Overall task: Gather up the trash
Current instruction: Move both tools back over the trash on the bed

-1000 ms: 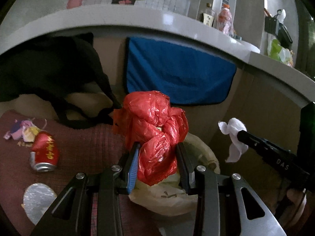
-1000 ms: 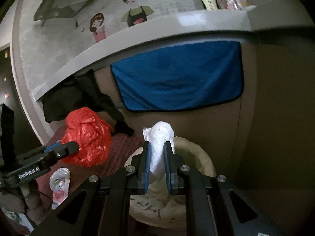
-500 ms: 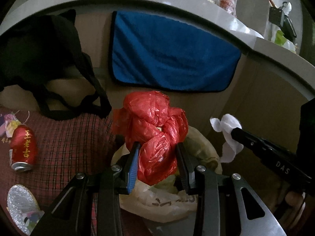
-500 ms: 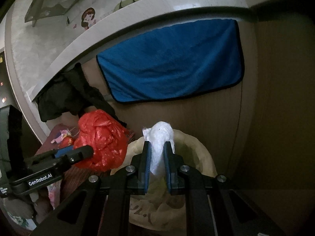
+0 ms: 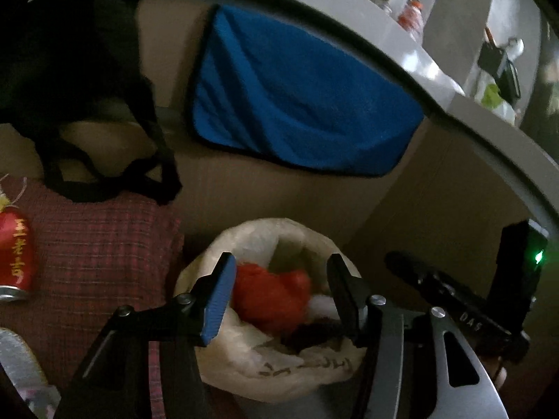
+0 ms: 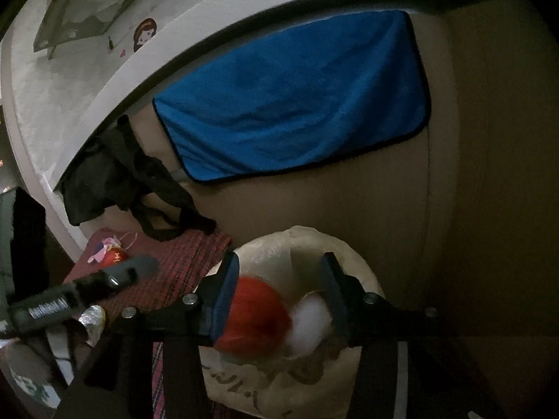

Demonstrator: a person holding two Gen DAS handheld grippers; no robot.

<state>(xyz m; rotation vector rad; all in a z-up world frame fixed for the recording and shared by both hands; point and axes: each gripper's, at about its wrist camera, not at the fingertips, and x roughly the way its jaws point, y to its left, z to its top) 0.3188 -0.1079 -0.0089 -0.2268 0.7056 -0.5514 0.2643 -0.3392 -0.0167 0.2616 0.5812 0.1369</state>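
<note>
1. The left hand-held gripper (image 5: pixel 279 289) fills the lower middle of the left wrist view, its jaws spread wide apart with nothing between them.
2. The right hand-held gripper (image 6: pixel 279 296) sits low and central in the right wrist view, jaws likewise wide apart and holding nothing.
3. Both hover over the bin bag (image 5: pixel 304 370), a pale plastic liner with dark printed lettering, its mouth open in the lower centre of each view (image 6: pixel 349 255).
4. The red plastic bag (image 5: pixel 270 295) lies crumpled inside the liner, left of centre within the opening; the right wrist view shows it blurred (image 6: pixel 258 317).
5. The white tissue (image 6: pixel 309 324) rests inside the liner just beside the red bag, on its right; in the left wrist view only a pale edge shows (image 5: pixel 319 303).
6. A red drink can (image 5: pixel 15 255) lies on its side at the left edge, on a red checked cloth (image 5: pixel 97 244).
7. A blue towel (image 5: pixel 297 101) hangs in the upper centre, below a pale counter (image 5: pixel 349 10) edge.
8. A black bag (image 5: pixel 70 80) with looping straps slumps in the upper left.
9. A silver foil wrapper (image 6: pixel 92 319) lies in the lower left of the right wrist view.
</note>
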